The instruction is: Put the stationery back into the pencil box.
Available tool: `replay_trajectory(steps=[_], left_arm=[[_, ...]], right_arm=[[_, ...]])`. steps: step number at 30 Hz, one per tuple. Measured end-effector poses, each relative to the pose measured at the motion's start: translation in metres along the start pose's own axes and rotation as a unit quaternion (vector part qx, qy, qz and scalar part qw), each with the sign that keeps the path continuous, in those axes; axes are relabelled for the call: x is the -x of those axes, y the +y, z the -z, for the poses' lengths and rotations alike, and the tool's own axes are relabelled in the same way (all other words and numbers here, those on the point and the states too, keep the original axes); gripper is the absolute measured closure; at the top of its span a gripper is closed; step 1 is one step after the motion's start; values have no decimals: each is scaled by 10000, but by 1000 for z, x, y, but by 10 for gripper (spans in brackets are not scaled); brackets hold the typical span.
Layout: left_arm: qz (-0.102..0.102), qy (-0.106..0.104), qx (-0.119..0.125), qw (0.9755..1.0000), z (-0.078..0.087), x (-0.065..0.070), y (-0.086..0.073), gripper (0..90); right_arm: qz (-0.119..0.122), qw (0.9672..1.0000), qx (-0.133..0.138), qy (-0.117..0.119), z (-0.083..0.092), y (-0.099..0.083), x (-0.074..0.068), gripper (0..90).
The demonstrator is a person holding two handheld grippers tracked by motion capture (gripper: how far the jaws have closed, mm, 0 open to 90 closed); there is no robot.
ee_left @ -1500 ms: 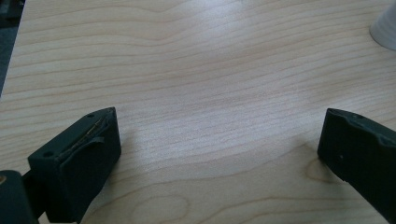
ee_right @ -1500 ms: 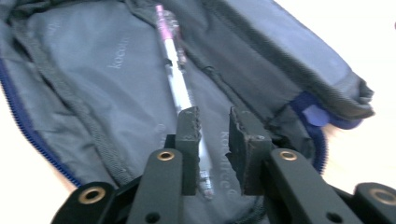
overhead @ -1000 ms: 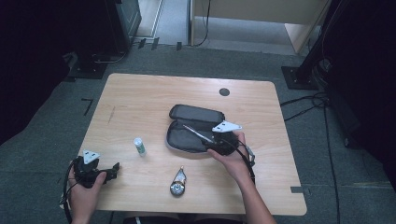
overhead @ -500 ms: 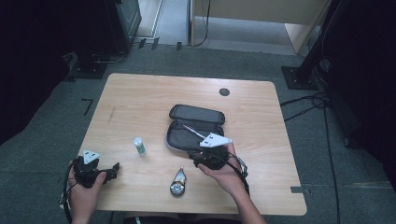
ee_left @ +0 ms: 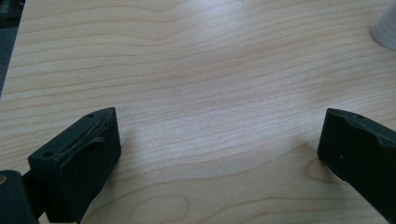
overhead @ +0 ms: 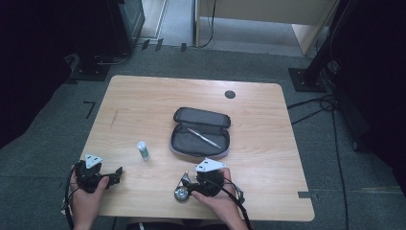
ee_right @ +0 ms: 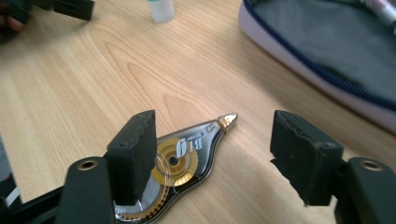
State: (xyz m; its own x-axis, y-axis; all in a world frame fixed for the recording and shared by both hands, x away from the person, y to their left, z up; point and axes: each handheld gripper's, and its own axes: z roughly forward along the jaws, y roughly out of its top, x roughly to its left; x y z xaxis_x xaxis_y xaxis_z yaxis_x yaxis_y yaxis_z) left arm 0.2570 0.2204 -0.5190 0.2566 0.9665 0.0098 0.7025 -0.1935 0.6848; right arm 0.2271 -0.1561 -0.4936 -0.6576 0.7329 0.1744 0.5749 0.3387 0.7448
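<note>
The right gripper (ee_right: 212,154) hangs low over the correction tape dispenser (ee_right: 184,161), which lies flat on the wooden table (overhead: 143,103) near its front edge, its gold tip pointing toward the open pencil case (overhead: 201,132). The jaws have just been opening and stand wide apart, one over the dispenser's body, the other clear of it, gripping nothing. A pen (overhead: 203,137) lies inside the case. A small white bottle (overhead: 142,150) stands left of the case. The left gripper (overhead: 117,173) rests near the front left corner, jaws wide apart and empty.
</note>
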Motion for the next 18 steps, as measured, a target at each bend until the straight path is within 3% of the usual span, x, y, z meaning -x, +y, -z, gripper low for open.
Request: replay_trajectory(steps=[11,14,18], left_arm=[[-2,1,-2,10000,0,0,0,0],[-2,0,-2,10000,0,0,0,0],[-10,-1,-9,10000,0,0,0,0]], right_arm=[[-375,9982,-318,-344,-17,-9,-26,37],[-324,9972,-387,-557,-22,-11,-34,16],[-257,9965,-478,-642,-25,-13,-40,7]])
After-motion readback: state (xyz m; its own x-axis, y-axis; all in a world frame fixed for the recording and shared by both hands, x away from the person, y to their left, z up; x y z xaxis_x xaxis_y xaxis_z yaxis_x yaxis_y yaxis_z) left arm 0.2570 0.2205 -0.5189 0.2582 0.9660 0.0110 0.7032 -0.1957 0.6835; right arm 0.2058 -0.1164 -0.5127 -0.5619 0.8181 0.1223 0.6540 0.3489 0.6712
